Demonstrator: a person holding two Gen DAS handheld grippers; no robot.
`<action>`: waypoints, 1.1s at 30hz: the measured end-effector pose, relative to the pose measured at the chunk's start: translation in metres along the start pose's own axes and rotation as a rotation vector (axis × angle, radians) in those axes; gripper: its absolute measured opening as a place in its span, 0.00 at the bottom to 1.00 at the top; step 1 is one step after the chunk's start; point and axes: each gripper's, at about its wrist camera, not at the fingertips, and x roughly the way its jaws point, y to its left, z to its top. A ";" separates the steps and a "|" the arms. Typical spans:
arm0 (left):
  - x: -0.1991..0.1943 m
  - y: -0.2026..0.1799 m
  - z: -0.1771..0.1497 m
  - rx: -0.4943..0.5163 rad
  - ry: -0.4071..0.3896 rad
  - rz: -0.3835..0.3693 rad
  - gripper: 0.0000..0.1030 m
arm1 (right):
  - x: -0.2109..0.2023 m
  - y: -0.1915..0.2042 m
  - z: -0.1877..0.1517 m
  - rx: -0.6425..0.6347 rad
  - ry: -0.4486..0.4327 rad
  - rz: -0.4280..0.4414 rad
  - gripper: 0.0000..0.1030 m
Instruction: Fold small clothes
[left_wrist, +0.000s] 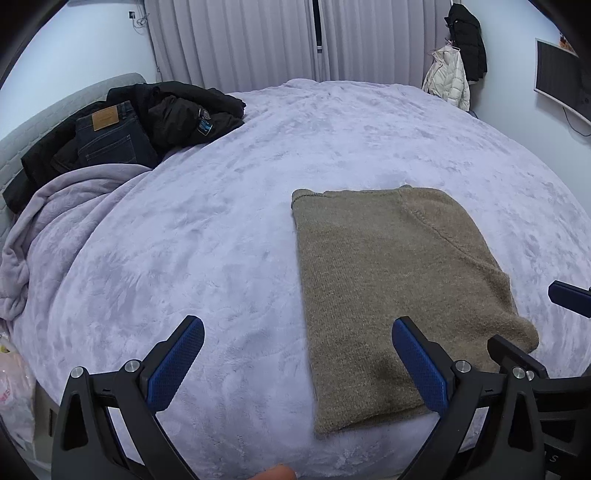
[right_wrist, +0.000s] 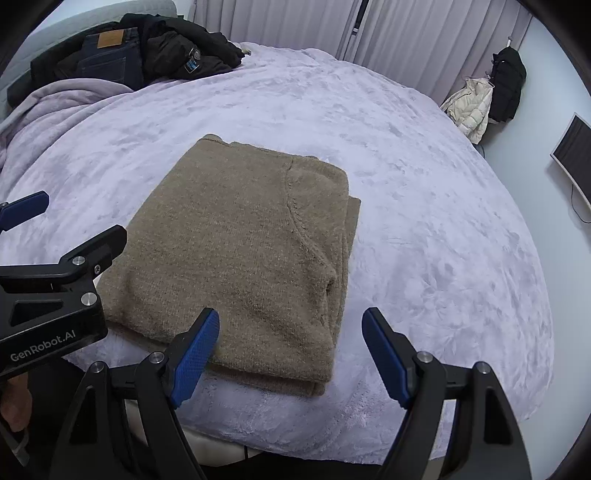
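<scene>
At far left, dark jeans (left_wrist: 107, 136) lie on a black jacket (left_wrist: 177, 110). Nearer, the left gripper (left_wrist: 297, 363) gapes wide, empty. Beside it, the folded sweater (right_wrist: 240, 251) rests on the lilac blanket (right_wrist: 424, 221), the right gripper (right_wrist: 290, 352) spread wide, seemingly just above its near edge.

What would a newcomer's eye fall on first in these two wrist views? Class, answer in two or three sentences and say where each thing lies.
First comes the brown sweater, folded into a neat rectangle on the lilac blanket near its front edge. Next, the left gripper and right gripper, both open with blue pads, at the sweater's near edge. Last, a dark heap of jeans and a black jacket at the far left.
</scene>
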 end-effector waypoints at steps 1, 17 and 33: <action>0.000 0.000 0.000 0.000 0.001 -0.001 0.99 | 0.000 0.000 0.000 0.001 0.000 0.003 0.80; -0.004 -0.006 0.000 0.018 -0.012 -0.005 0.99 | -0.003 0.001 0.003 -0.002 -0.007 0.001 0.80; -0.004 -0.005 -0.001 0.019 -0.010 -0.008 0.99 | -0.003 0.002 0.004 -0.001 -0.008 -0.002 0.80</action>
